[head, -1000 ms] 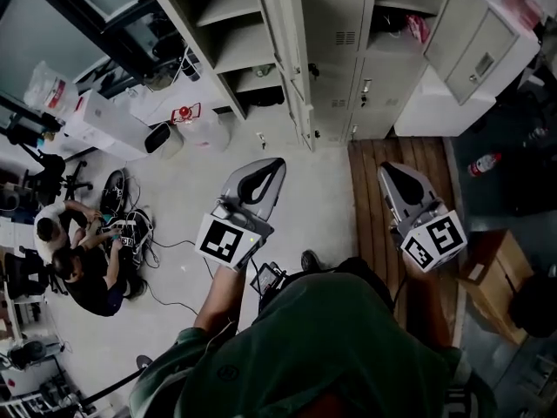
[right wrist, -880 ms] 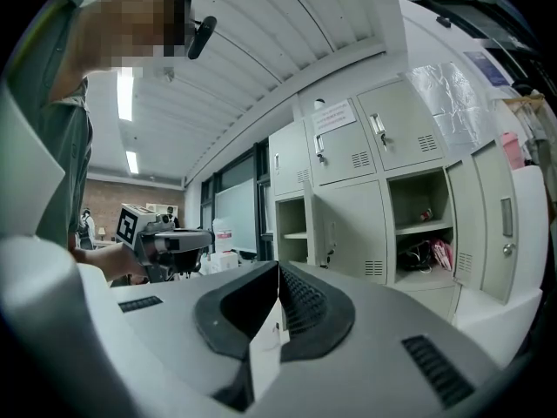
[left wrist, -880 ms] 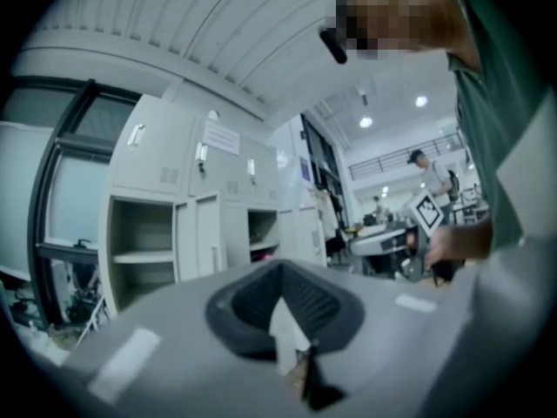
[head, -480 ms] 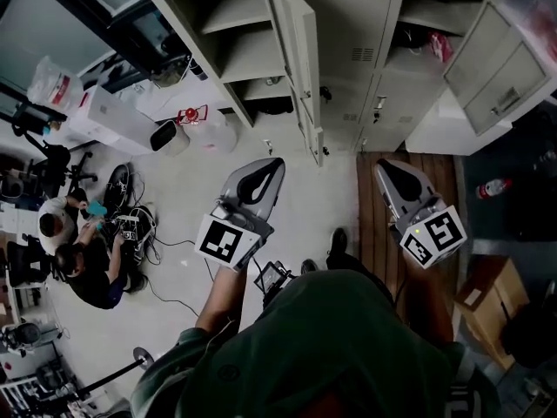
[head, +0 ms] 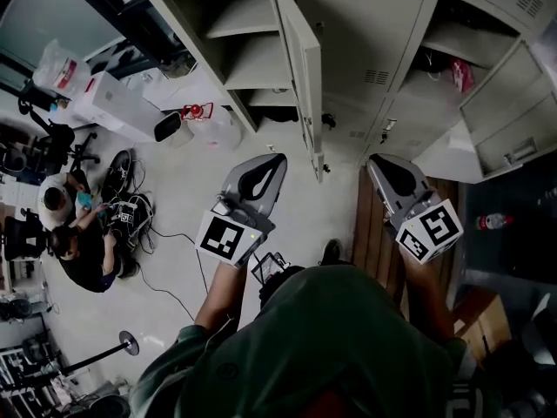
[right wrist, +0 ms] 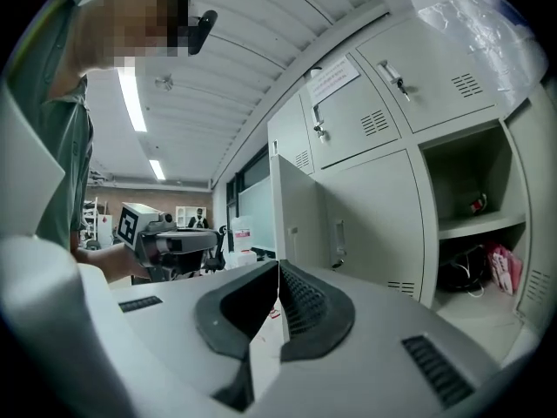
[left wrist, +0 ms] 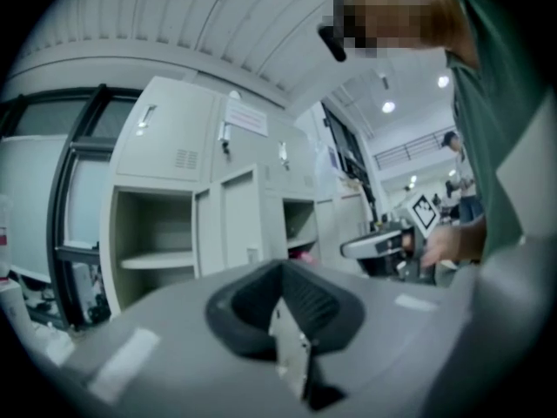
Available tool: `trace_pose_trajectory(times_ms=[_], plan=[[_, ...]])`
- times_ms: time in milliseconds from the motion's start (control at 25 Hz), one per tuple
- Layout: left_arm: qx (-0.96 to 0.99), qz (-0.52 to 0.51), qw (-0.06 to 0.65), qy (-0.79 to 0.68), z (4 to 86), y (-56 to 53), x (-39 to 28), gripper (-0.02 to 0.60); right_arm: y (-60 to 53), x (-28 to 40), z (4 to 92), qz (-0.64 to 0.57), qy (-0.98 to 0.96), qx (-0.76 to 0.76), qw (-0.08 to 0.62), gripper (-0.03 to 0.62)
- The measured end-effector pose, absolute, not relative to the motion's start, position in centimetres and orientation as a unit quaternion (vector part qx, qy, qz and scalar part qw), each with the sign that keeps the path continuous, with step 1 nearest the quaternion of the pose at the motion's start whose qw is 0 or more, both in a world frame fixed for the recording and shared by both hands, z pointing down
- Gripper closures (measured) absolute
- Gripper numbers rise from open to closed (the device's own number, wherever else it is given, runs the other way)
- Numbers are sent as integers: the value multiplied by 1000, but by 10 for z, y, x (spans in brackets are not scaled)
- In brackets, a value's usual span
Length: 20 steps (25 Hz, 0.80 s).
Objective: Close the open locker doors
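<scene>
— Where is the open locker door [head: 305,59]?

— Top middle of the head view. It swings out from the bank of lockers [head: 365,24] towards the person, edge-on, with the bare shelves [head: 248,50] of its compartment to its left and shut doors to its right. In the right gripper view the same door [right wrist: 300,225] stands just behind the jaw tips.

— Any other one?

— A second open door [head: 513,124] hangs out at the far right. The compartment beside it holds a pink thing [head: 461,72], perhaps a bag; it is too small to tell.

— And the grippers?

— The left gripper [head: 271,160] points at the floor below the first door's lower corner, near it but apart. Its own view shows its jaws closed tip to tip [left wrist: 280,270]. The right gripper [head: 378,160] is aimed at the shut lower doors, above the wooden boards [head: 370,233]. Its jaws meet at the tips as well [right wrist: 277,268]. Neither touches a door.

— What else is around?

— Two people [head: 74,233] sit on the floor at the left among cables, a white box [head: 117,103] lies above them, and a bottle [head: 490,222] lies on the dark floor at the right.
</scene>
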<state>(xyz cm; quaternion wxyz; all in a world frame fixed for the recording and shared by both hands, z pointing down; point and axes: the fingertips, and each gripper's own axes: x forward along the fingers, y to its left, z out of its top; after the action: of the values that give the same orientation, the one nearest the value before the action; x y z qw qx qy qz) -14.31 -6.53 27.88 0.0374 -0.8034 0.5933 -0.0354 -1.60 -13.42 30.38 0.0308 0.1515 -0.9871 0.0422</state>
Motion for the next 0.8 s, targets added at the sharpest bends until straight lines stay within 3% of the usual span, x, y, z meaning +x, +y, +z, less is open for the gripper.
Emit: trace_pose_trajectory(times_ms=[800], plan=[[-797, -37, 20, 602, 296, -110, -194, 583, -168, -114, 311, 22, -998, 36, 48, 586]])
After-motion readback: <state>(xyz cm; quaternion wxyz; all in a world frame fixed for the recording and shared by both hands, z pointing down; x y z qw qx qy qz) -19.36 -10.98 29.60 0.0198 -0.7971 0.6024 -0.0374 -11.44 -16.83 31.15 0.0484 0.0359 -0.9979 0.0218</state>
